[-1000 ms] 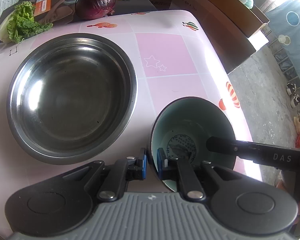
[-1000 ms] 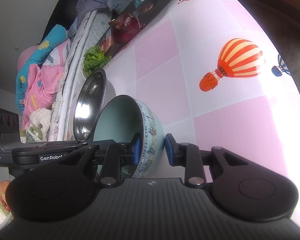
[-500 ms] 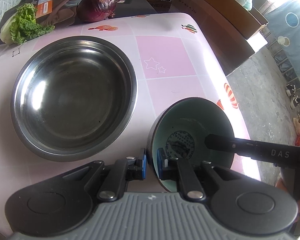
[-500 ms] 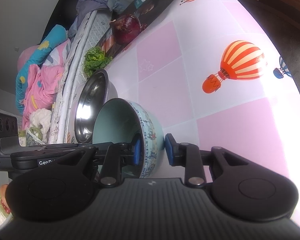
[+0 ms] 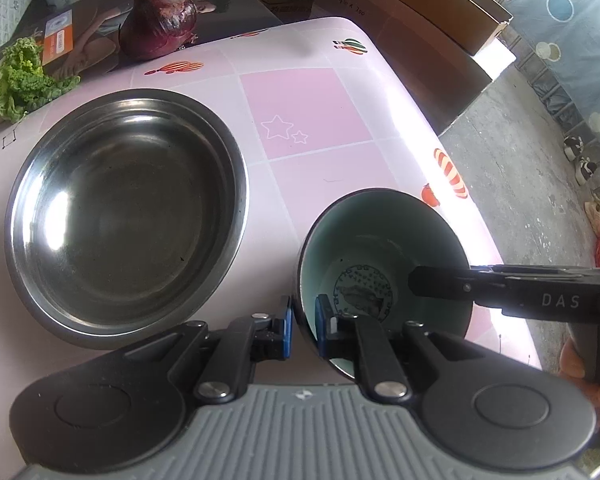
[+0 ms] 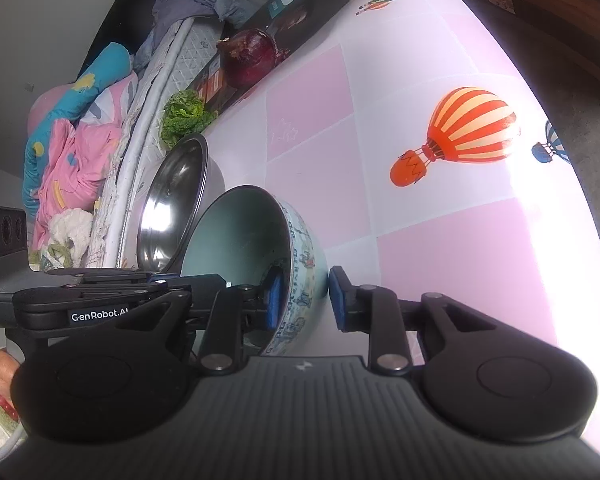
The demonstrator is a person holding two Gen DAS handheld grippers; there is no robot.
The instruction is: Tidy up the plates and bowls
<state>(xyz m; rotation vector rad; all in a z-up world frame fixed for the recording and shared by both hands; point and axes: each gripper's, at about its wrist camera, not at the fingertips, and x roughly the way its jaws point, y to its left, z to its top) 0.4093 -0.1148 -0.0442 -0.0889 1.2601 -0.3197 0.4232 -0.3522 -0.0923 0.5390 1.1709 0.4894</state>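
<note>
A ceramic bowl (image 5: 384, 252), pale green inside with a blue-patterned outside (image 6: 300, 264), sits tilted near the table's right edge. My left gripper (image 5: 302, 326) straddles its near rim, pads close on the wall. My right gripper (image 6: 305, 298) straddles the opposite rim, one pad inside, the other a little off the outer wall; it reaches in from the right in the left wrist view (image 5: 460, 286). A large steel bowl (image 5: 128, 216) stands empty to the left of the ceramic bowl and also shows in the right wrist view (image 6: 176, 204).
A red onion (image 5: 160, 26) and a lettuce leaf (image 5: 20, 80) lie by a black box (image 5: 100, 28) at the table's far edge. The pink balloon-print tablecloth (image 5: 308, 112) ends close to the right of the ceramic bowl. Bedding (image 6: 80, 128) lies beyond the table.
The ceramic bowl has tipped a little more upright and shifted slightly away from the steel bowl. Both grippers stay on its rim with the same spacing.
</note>
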